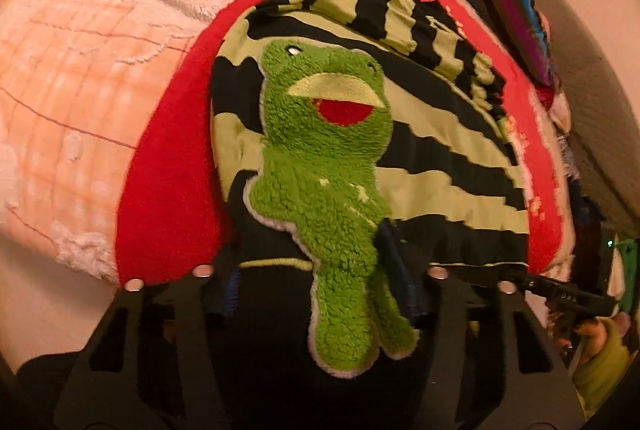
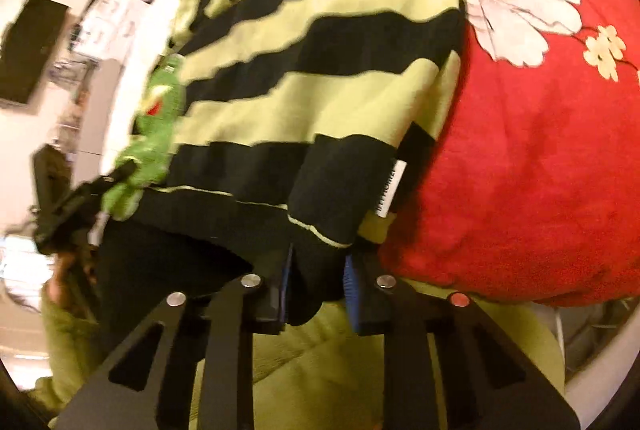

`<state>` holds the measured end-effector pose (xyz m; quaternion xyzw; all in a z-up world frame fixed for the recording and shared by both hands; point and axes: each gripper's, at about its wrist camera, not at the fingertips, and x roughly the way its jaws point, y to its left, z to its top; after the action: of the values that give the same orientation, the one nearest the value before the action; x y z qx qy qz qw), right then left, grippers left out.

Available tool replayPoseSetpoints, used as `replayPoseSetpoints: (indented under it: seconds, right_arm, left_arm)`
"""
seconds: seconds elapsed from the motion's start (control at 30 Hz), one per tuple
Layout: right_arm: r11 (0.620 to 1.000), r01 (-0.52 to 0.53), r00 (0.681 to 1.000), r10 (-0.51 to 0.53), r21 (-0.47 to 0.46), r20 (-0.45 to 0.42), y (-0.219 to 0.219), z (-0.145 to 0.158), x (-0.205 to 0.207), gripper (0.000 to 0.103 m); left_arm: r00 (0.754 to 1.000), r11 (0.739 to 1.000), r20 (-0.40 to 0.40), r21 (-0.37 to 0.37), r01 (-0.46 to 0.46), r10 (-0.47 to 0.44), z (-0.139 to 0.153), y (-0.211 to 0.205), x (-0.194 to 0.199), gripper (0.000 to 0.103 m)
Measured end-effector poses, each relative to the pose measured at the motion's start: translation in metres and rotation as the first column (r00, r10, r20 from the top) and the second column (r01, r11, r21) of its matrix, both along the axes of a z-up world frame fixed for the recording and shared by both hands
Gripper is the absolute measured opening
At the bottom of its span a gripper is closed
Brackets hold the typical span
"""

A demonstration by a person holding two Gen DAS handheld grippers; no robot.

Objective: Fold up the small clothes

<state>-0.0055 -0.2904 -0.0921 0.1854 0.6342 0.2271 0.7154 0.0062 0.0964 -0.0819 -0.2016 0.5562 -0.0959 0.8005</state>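
Now each tool, left (image 1: 320,290) and right (image 2: 316,282), pinches the black hem of the striped frog sweater (image 1: 420,158) on the red blanket (image 2: 520,170).

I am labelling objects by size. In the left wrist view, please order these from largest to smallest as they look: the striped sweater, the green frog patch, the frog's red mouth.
1. striped sweater
2. green frog patch, though its lower end lies nearer the camera
3. frog's red mouth
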Motion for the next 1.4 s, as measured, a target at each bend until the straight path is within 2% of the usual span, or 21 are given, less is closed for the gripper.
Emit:
replayPoseSetpoints:
  seconds: [0.03,0.1,0.17,0.37,0.57,0.77,0.87,0.97,1.03,1.13,1.17,1.2,1.23,1.27,1.3,1.33,1.37,1.4]
  right_arm:
    - [1.0,-0.003,1.0,0.002,0.026,0.02,-0.003,0.006,0.0,0.015]
    - [0.998,-0.006,0.999,0.002,0.066,0.054,-0.005,0.016,0.002,0.012]
    - [0.994,-0.003,0.995,-0.009,0.108,0.103,-0.01,0.031,0.008,0.01]
    - [0.979,0.036,0.965,-0.086,0.2,0.248,-0.03,0.079,0.042,0.01]
    - [0.962,0.116,0.93,-0.193,0.249,0.312,-0.052,0.1,0.101,0.01]
    - [0.943,0.2,0.909,-0.28,0.266,0.308,-0.066,0.098,0.16,0.01]
    - [0.939,0.224,0.903,-0.3,0.26,0.307,-0.069,0.094,0.18,0.01]
    - [0.939,0.253,0.902,-0.316,0.231,0.295,-0.069,0.081,0.199,0.01]
    - [0.938,0.278,0.9,-0.33,0.208,0.286,-0.068,0.071,0.209,0.01]
    - [0.935,0.306,0.9,-0.345,0.177,0.265,-0.067,0.054,0.224,0.011]
    - [0.937,0.309,0.902,-0.343,0.162,0.263,-0.065,0.049,0.229,0.012]
    - [0.939,0.311,0.902,-0.34,0.148,0.265,-0.064,0.045,0.233,0.012]
    - [0.938,0.316,0.901,-0.343,0.142,0.264,-0.064,0.042,0.236,0.015]
    - [0.936,0.32,0.901,-0.349,0.148,0.258,-0.065,0.039,0.238,0.019]
    - [0.932,0.327,0.9,-0.358,0.157,0.249,-0.067,0.036,0.238,0.023]
    - [0.924,0.342,0.896,-0.375,0.172,0.239,-0.07,0.035,0.238,0.041]
    - [0.915,0.361,0.885,-0.397,0.179,0.243,-0.074,0.035,0.237,0.071]
    - [0.896,0.398,0.859,-0.439,0.197,0.265,-0.081,0.039,0.233,0.08]
  left_arm:
    - [1.0,1.0,0.001,-0.023,-0.009,0.009,0.0,0.001,0.0,0.038]
    - [1.0,0.999,0.013,-0.038,-0.015,0.016,0.003,0.002,0.0,0.025]
    - [0.999,0.997,0.034,-0.078,-0.023,0.025,0.009,0.003,0.003,0.021]
    - [0.991,0.987,0.128,-0.156,-0.024,0.044,0.044,0.0,0.032,0.017]
    - [0.975,0.983,0.212,-0.181,-0.03,0.068,0.079,-0.01,0.088,0.017]
    - [0.969,0.984,0.229,-0.166,-0.056,0.094,0.089,-0.019,0.138,0.017]
    - [0.969,0.982,0.214,-0.168,-0.089,0.124,0.08,-0.023,0.163,0.017]
    - [0.963,0.973,0.209,-0.189,-0.129,0.168,0.072,-0.026,0.183,0.017]
    - [0.959,0.972,0.21,-0.178,-0.153,0.189,0.065,-0.028,0.193,0.018]
    - [0.946,0.96,0.213,-0.189,-0.206,0.245,0.05,-0.028,0.202,0.024]
    - [0.935,0.949,0.228,-0.224,-0.22,0.27,0.047,-0.025,0.201,0.029]
    - [0.922,0.941,0.257,-0.252,-0.227,0.291,0.046,-0.022,0.197,0.038]
    - [0.908,0.937,0.285,-0.261,-0.233,0.306,0.047,-0.019,0.194,0.045]
    - [0.895,0.934,0.312,-0.264,-0.24,0.318,0.049,-0.016,0.189,0.059]
    - [0.882,0.933,0.338,-0.261,-0.247,0.328,0.05,-0.012,0.185,0.065]
    - [0.866,0.931,0.368,-0.262,-0.254,0.34,0.052,-0.006,0.18,0.065]
    - [0.854,0.931,0.39,-0.261,-0.256,0.344,0.053,-0.002,0.175,0.066]
    - [0.837,0.933,0.419,-0.237,-0.272,0.351,0.055,0.003,0.169,0.066]
